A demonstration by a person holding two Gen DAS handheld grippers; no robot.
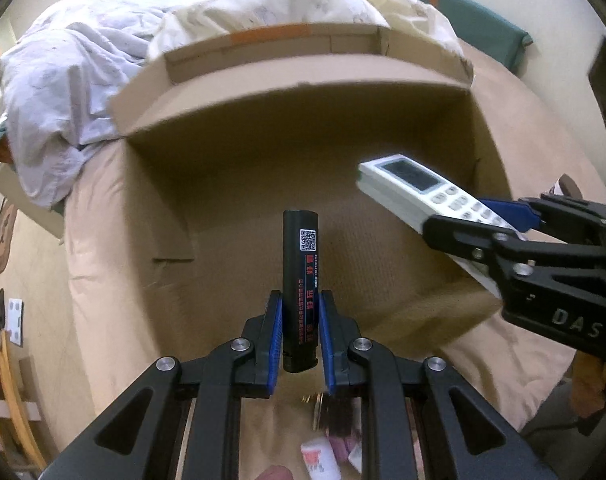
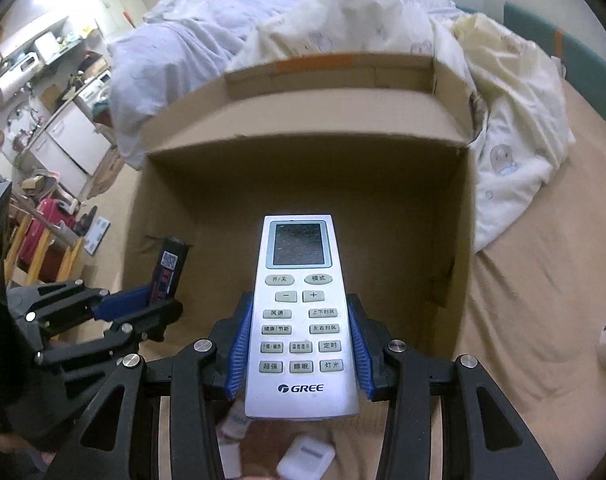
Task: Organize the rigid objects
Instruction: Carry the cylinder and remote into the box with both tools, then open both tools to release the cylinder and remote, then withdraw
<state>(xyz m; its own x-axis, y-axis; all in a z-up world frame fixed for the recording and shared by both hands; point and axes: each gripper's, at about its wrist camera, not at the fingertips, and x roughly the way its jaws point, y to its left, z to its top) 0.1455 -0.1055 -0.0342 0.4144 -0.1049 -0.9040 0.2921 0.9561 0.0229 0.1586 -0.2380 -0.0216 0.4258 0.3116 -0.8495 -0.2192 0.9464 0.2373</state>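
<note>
A slim black lighter [image 1: 300, 280] and a white GREE remote [image 2: 301, 320] hang above the open cardboard box [image 2: 303, 172].

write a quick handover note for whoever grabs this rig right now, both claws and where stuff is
Left claw: shut on the black lighter, held over the open cardboard box.
Right claw: shut on the white remote, also above the box.
Done: both items picked up.
Left: set both down in the box, then collect the small items lying on the bed in front of it.

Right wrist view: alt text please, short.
The right gripper holds a white remote control over an open cardboard box on a bed. At left, the left gripper holds a black lighter.
</note>
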